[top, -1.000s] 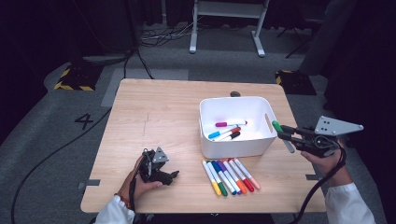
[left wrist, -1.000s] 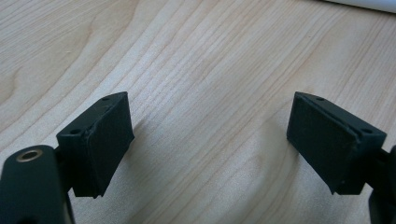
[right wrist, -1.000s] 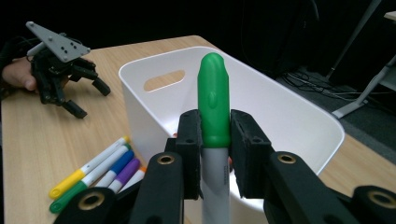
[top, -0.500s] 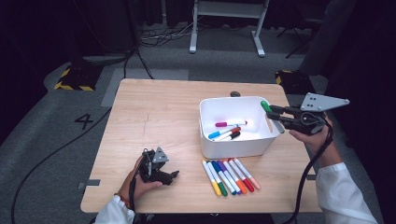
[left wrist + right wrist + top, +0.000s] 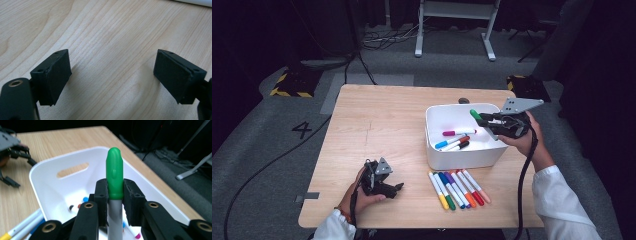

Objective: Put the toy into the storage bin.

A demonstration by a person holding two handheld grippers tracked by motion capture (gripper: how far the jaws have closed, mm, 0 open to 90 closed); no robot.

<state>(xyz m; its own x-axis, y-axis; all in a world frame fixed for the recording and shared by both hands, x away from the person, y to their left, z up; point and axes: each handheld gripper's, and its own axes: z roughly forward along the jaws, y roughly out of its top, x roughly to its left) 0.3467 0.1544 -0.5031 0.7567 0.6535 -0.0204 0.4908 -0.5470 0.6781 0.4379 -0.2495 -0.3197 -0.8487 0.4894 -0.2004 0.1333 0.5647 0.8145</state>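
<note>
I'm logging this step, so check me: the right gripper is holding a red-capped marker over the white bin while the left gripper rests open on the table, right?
Not quite: the marker's cap is green, not red. The right gripper view shows the right gripper shut on the green-capped marker over the white bin. The rest stands: the left gripper rests open on the table.
</note>
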